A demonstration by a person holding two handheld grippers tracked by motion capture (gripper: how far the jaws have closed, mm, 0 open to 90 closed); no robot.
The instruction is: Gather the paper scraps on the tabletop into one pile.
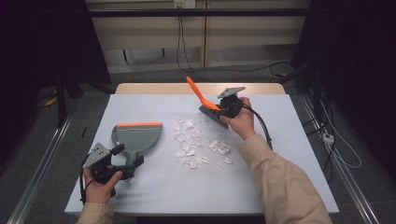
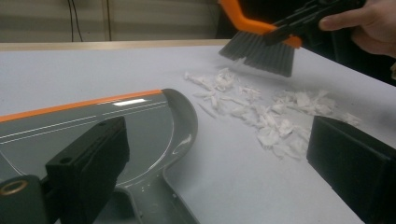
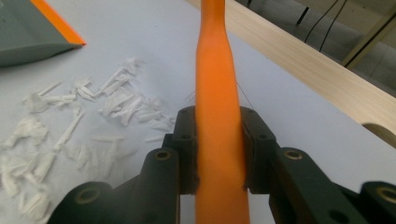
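A brush with an orange handle (image 1: 198, 92) and dark bristles (image 2: 261, 52) hangs tilted over the far side of a pile of white paper scraps (image 1: 198, 142). My right gripper (image 1: 223, 109) is shut on that handle (image 3: 219, 116), its pads pressed to both sides. A grey dustpan (image 1: 137, 134) with an orange lip lies flat to the left of the scraps, lip facing away from me. My left gripper (image 1: 128, 155) stands open at the dustpan's handle (image 2: 159, 200). That handle lies between the wide-apart jaws, close to the left one. The scraps (image 2: 261, 112) spread out between dustpan and brush.
A pale sheet (image 1: 280, 140) covers the table, with a wooden strip (image 1: 140, 87) showing along the far edge. Cables run over the floor at the right (image 1: 343, 154) and behind the table. Metal rails (image 1: 42, 163) flank the table on the floor.
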